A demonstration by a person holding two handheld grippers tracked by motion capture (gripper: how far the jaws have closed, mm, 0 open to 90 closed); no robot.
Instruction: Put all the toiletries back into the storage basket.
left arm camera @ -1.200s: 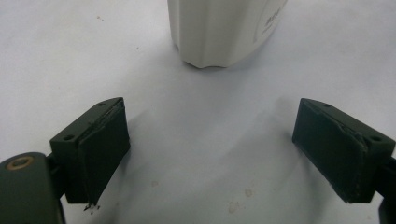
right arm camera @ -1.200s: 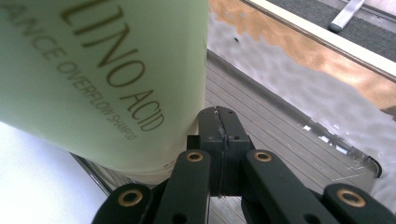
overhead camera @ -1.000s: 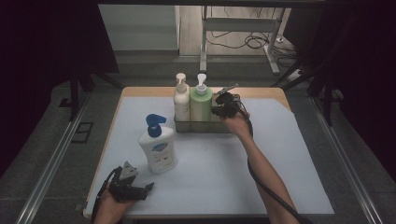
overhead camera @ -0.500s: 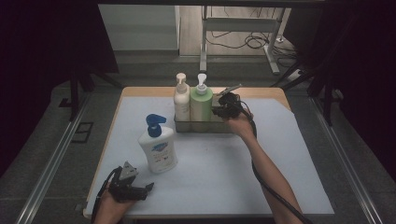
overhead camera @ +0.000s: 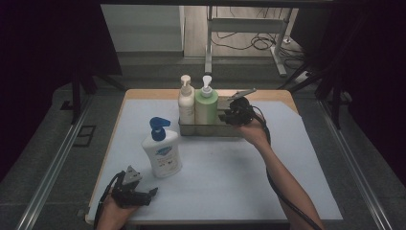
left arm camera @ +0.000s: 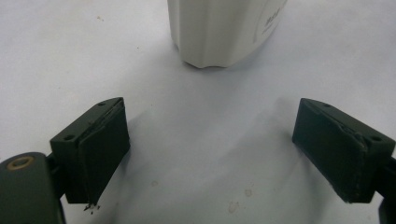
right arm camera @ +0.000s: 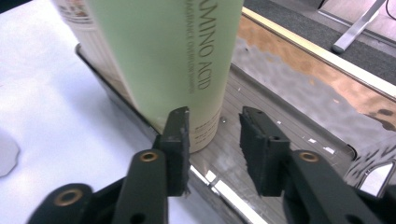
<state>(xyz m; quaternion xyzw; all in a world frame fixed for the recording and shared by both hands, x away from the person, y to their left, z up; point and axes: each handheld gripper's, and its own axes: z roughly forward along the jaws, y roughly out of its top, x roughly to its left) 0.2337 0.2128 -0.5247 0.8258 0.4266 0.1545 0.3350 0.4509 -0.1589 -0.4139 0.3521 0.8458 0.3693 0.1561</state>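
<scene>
Since the earlier frame the right gripper (overhead camera: pixel 229 115) had drawn slightly back and up from the green bottle (overhead camera: pixel 206 106), and its jaws had just been opening; in the right gripper view they stood narrowly apart with nothing between them, just beside the bottle's base. The green bottle stood upright in the metal tray (overhead camera: pixel 210 129) at the far middle of the table (overhead camera: pixel 297 191), touching or nearly touching the cream bottle (overhead camera: pixel 186 103) on its left (both appeared settled). The right part of the tray was unoccupied.

The white bottle (overhead camera: pixel 162 152), blue pump on top, stood on the table near the left, well apart from the tray. The left gripper (overhead camera: pixel 139 195) rested at the near left edge, jaws wide and holding nothing, pointed at that bottle's base.

Judgement: two bottles placed; the white bottle remained to be moved into the tray's free space.
</scene>
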